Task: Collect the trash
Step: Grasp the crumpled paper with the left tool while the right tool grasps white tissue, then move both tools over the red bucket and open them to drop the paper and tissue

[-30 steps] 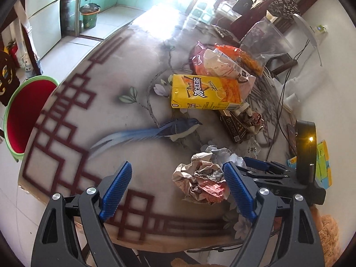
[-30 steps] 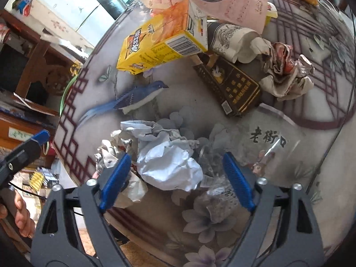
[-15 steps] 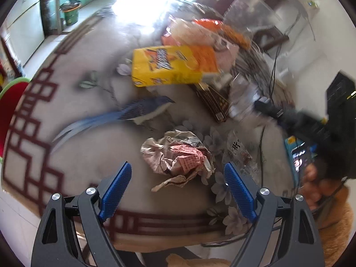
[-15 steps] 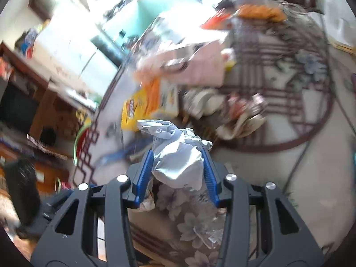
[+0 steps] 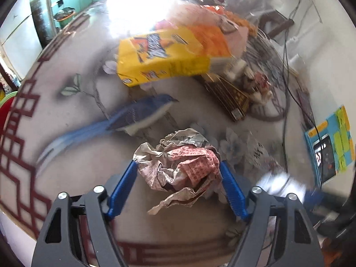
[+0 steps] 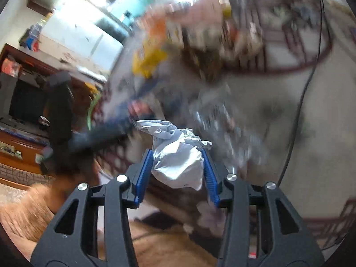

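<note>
A crumpled newspaper ball (image 5: 180, 158) with pink print lies on the painted round table (image 5: 66, 102) near its front edge. My left gripper (image 5: 178, 166) has its blue pads on both sides of the ball and touches it. My right gripper (image 6: 178, 158) is shut on a crumpled white paper ball (image 6: 178, 155) and holds it up off the table. The right wrist view is blurred by motion. The white ball also shows as a blur in the left wrist view (image 5: 280, 182).
A yellow snack box (image 5: 169, 55), a dark flat carton (image 5: 229, 95), pink and orange wrappers (image 5: 222, 26) and more crumpled paper (image 5: 258, 84) lie farther back on the table. A cable (image 5: 287, 89) runs along its right side. A red basin (image 5: 4, 109) sits at the left.
My left gripper moved forward and closed around the newspaper ball. My right gripper, shut on the white paper ball, lifted it and swung away from the table.
</note>
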Motion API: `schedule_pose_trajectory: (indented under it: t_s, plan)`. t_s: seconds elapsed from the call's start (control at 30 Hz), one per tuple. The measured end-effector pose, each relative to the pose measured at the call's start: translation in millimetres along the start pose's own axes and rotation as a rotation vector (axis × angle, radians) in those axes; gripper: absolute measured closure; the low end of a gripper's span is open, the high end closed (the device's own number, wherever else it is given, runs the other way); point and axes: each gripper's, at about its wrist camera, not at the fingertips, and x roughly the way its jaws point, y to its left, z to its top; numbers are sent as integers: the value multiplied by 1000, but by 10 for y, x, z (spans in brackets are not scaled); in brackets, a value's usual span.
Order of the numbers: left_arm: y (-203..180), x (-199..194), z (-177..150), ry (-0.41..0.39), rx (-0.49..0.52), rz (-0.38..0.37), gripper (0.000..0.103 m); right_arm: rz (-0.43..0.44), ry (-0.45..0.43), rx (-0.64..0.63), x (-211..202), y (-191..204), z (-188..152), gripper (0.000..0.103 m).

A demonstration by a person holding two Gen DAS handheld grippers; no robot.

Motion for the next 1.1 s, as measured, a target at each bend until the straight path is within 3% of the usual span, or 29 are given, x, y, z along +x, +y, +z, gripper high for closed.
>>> schedule_pose_trajectory:
  t_s: [0.13,0.2,0.37,0.53,0.8,1.1]
  plan:
    - [99,-54,52,-24,-7,1,46,-24,24,85,190,-255,-40,59]
    - [117,-99,69,-38,3,5,59,-25,-13,114,167,-339,46,59]
    - [172,-172,132,-59,1,18,62,-161,-130,80,46,-400,412,59]
    - [210,-336,129,-103,-2,16,64,-166,-207,97,-164,-407,669,59]
    - [203,-889,277,-238,1,14,64,-214,-370,40,-653,91,736,59]
    - [424,-1232,398,-308,-21,10,64,-239,-493,-113,-894,831,780,59]
